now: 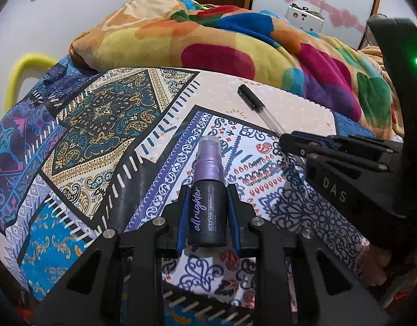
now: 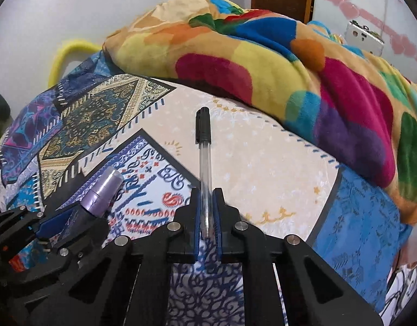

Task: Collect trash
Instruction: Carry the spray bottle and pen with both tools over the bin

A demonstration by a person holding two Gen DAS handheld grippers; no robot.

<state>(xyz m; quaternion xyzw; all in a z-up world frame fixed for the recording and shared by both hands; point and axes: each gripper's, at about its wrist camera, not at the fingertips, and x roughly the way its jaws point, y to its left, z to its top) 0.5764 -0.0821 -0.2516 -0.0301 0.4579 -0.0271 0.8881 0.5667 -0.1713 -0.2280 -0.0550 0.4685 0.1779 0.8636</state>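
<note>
Left gripper (image 1: pixel 208 203) is clamped on the small dark spray bottle (image 1: pixel 204 198), blue pads tight on both sides of the body; its lilac cap sticks out past the fingertips, and the fine print beside the "all nighter" label is too small to read. Right gripper (image 2: pixel 207 212) is pinched closed on the clear barrel of the pen (image 2: pixel 204 163), black cap pointing away toward the blanket (image 2: pixel 262 62); the barrel's near end is hidden between the pads. Both items sit toward the near edge of the patchwork bedsheet (image 1: pixel 100 125), bottle to the left of the pen; can't tell if either still touches the sheet. The blanket heaps along the far side, covering the far edge of the bed. Fisheye rim cuts off both sides.
</note>
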